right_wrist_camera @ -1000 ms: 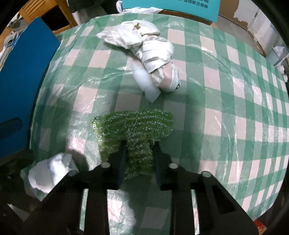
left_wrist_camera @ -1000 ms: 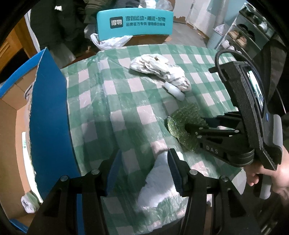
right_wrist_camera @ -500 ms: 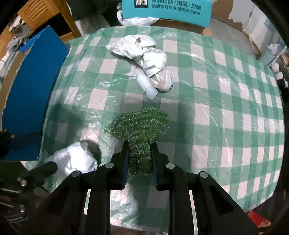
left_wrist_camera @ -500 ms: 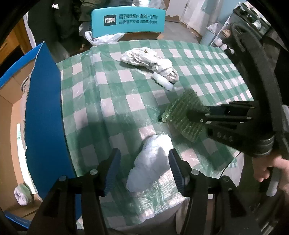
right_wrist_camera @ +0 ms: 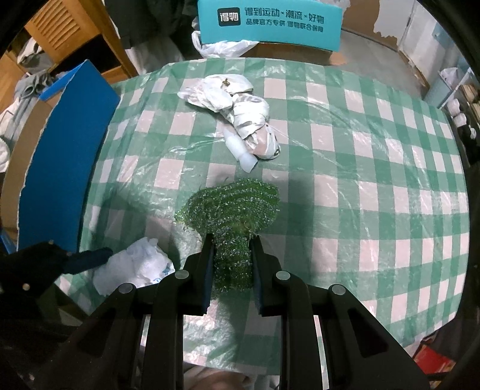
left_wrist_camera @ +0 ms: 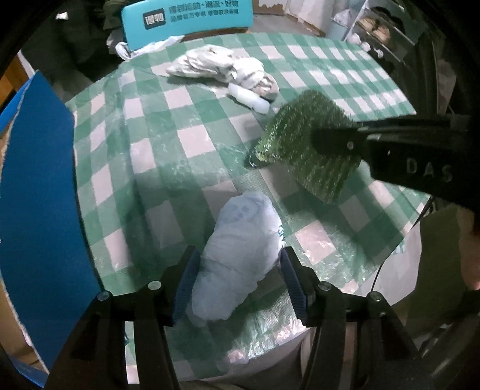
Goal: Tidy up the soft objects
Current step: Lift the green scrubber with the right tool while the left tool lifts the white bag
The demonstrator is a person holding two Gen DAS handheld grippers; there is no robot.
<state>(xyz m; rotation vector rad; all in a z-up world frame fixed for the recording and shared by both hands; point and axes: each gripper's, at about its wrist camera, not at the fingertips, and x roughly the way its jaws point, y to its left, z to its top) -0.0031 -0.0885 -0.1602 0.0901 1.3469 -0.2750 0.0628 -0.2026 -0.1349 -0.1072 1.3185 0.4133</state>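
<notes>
My right claw (right_wrist_camera: 230,249) is clamped on the green scrubbing cloth (right_wrist_camera: 232,216), its two fingers pinching the cloth's near end while the wider far part fans out beyond the tips. From my left camera that claw (left_wrist_camera: 333,141) reaches in from the right, level and side-on, with the green cloth (left_wrist_camera: 303,144) hanging off its tip above the checked counter (left_wrist_camera: 180,144), clear of the surface with its shadow below it.

My left claw (left_wrist_camera: 237,270) points forward and down over the near edge of the counter. Its fingers stand apart on either side of the white crumpled bundle (left_wrist_camera: 240,255); the left pad (left_wrist_camera: 184,285) sits against the bundle's side, and the right pad lies close by it, but I cannot tell whether it presses. The bundle lies just nearer to me and to the left of the green cloth. In my right camera the same bundle (right_wrist_camera: 135,267) shows at the counter's near left corner, with a left claw fingertip (right_wrist_camera: 90,258) beside it.

Beyond the green cloth, toward the far side of the counter (right_wrist_camera: 375,180), lies a white and grey twisted rag (right_wrist_camera: 240,111) with a small white bottle (right_wrist_camera: 240,151) touching its near side. Left of the counter stands a blue-lined cardboard box (left_wrist_camera: 36,186). A teal sign (right_wrist_camera: 270,22) stands past the far edge.
</notes>
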